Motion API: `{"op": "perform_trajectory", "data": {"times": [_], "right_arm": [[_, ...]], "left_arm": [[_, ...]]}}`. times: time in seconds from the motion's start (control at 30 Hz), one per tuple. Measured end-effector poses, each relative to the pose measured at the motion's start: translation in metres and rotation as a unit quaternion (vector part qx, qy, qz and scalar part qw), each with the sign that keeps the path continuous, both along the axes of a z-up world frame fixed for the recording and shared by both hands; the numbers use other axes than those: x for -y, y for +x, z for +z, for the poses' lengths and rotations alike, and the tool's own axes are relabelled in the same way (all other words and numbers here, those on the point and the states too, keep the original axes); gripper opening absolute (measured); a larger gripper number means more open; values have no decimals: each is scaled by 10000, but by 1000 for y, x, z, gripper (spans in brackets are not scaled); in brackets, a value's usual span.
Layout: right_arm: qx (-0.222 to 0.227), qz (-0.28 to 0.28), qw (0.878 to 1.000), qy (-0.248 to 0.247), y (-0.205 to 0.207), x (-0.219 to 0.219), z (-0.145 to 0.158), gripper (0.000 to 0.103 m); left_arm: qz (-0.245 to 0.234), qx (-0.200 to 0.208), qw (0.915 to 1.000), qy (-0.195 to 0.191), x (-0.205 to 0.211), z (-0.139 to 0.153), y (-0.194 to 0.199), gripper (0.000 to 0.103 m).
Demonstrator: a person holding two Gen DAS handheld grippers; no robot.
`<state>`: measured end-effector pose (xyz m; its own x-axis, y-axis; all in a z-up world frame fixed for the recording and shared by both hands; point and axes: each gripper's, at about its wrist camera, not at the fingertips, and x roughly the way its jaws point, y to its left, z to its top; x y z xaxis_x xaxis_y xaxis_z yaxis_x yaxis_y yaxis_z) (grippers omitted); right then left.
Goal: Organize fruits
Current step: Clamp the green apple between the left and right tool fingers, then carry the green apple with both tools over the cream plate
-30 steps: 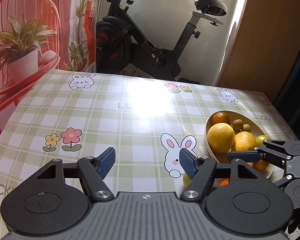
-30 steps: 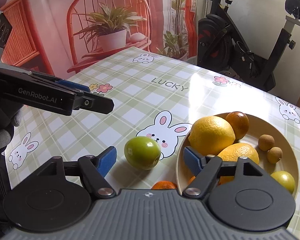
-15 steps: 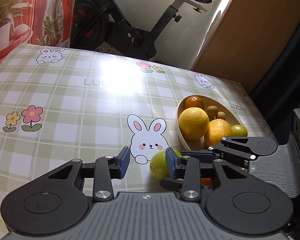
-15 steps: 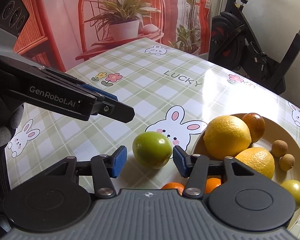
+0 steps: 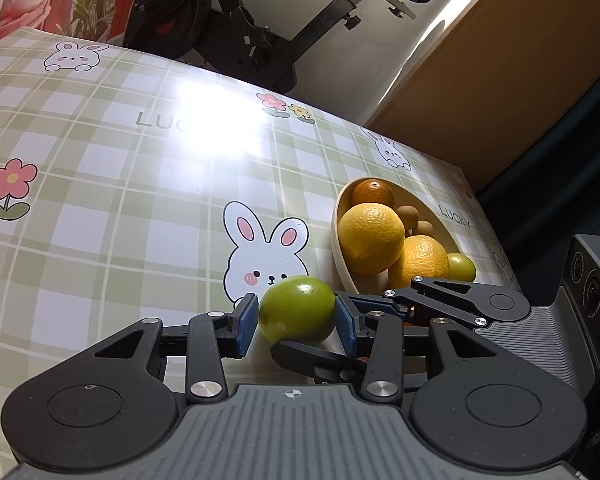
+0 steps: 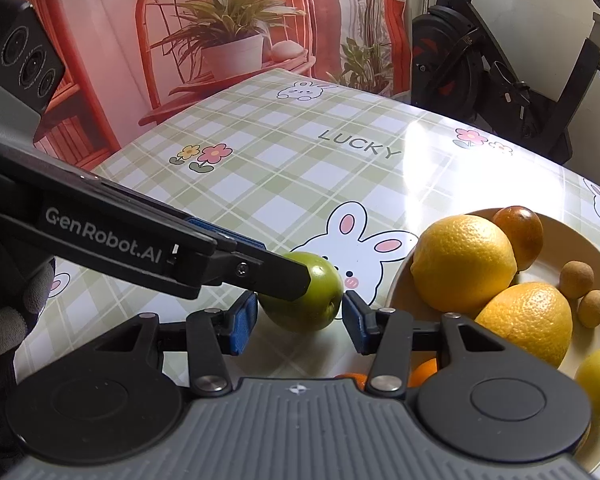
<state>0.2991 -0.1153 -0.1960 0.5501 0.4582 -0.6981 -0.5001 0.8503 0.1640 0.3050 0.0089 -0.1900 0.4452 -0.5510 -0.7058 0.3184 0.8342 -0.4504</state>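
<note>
Left wrist view: the left claw has dropped toward the table and now brackets the green fruit, which a second ago sat low and mostly hidden behind the right pad. Its jaws have just been moving: they narrowed sharply, then eased out a little. Both blue pads now press the fruit's sides; the claw grips it. The fruit sits on the table just left of the cream bowl, over the printed rabbit's lower edge. In the bowl: two large oranges, a darker orange fruit at the far end, two small brown fruits, a yellow-green fruit. The right claw's fingers cross in from the right, just behind the left one's right pad.

Right wrist view: the right claw has been closing and has come forward around the same green fruit. Its pads flank the fruit; the left pad looks to be touching, the right shows a thin gap, so it is still unclamped. The left claw's finger lies across the fruit's near-left top. A gloved hand shows at far left. Small orange fruits peek out beneath the claw body.
</note>
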Motion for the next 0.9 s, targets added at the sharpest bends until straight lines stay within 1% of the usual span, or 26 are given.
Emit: {"op": "perform_trajectory", "data": {"times": [0.07,0.2,0.33,0.4,0.47,0.53,0.63,0.77,0.9], "right_arm": [[-26,-51,10000,53,2,1,-1,50],[-45,-157,9998,129,5,1,-3,50],[7,-218,9997,70,6,-4,-5,51],[22,-248,9997,64,5,-5,-5,51],[26,-267,9996,107,5,-5,-5,51],[51,-301,9994,167,2,-4,-4,51],[193,-386,9986,322,-4,1,4,51],[522,-545,9962,434,-14,12,19,51],[710,-748,9932,541,-23,27,28,51]], "left_arm": [[15,40,10000,-5,1,-1,1,46],[14,159,9998,140,7,-3,0,49],[42,219,9995,222,10,-3,-1,48],[51,260,9991,346,13,0,-3,48],[-12,430,9975,557,17,7,-9,48],[-60,572,9961,670,20,17,-12,48],[-109,798,9943,704,26,31,-16,48],[-328,1048,9906,812,43,46,-19,48],[-559,1271,9861,911,65,58,-21,48]]}}
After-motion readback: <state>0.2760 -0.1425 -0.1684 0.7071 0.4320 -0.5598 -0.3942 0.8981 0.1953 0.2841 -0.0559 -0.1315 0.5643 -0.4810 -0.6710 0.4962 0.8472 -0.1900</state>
